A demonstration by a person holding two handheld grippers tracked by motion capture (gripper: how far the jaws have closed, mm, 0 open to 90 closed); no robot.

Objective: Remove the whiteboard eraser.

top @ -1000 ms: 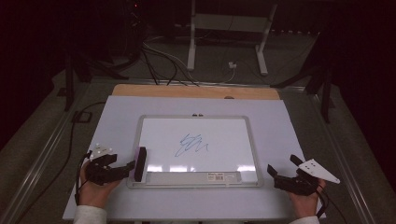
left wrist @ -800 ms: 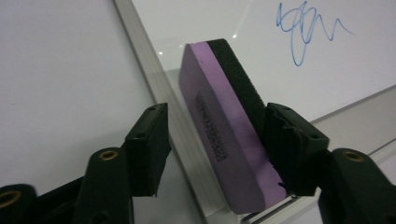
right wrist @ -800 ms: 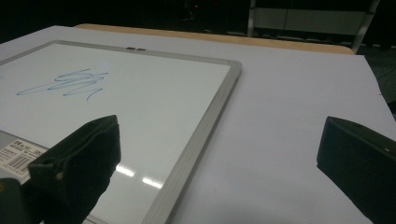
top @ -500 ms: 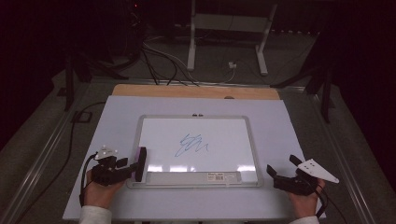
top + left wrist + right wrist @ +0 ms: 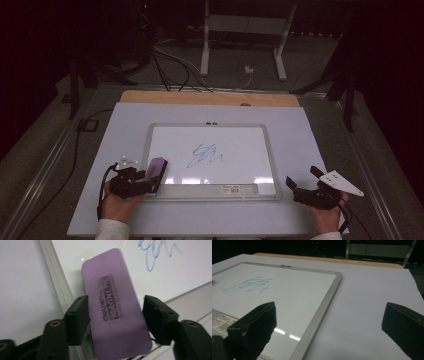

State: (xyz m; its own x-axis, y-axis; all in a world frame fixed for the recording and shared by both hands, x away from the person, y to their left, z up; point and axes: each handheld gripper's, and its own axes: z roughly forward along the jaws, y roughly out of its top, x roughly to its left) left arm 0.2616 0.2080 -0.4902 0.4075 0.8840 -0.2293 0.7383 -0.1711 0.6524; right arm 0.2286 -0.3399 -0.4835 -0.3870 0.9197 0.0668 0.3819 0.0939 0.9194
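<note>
Two black two-jaw grippers sat at the near edge of the table, one in each of the person's hands. The left gripper [image 5: 150, 181] was at the near left corner of the white, grey-framed rectangular whiteboard [image 5: 267, 150], and between its jaws lay a purple, round-cornered block of a whiteboard eraser [image 5: 113, 303] with dark lettering on its upper face. In the left gripper view one jaw touched the eraser's long edge while a thin gap showed at the other, so the pads flanked it without clamping; the jaws had just been opening a little, with the eraser between them. The eraser rested on the board's surface, its near end over the frame at that corner and its far end pointing toward the blue marker scribble [image 5: 205, 155] near the board's middle, well apart from it.

The right gripper [image 5: 306, 189] lay on the pale sheet covering the table [image 5: 310, 130], just beside the board's near right corner, with a grey three-cornered plate on top. Its jaws stood wide with nothing between them; the right gripper view looked across the board's right frame [image 5: 322, 307] and the sheet.
</note>
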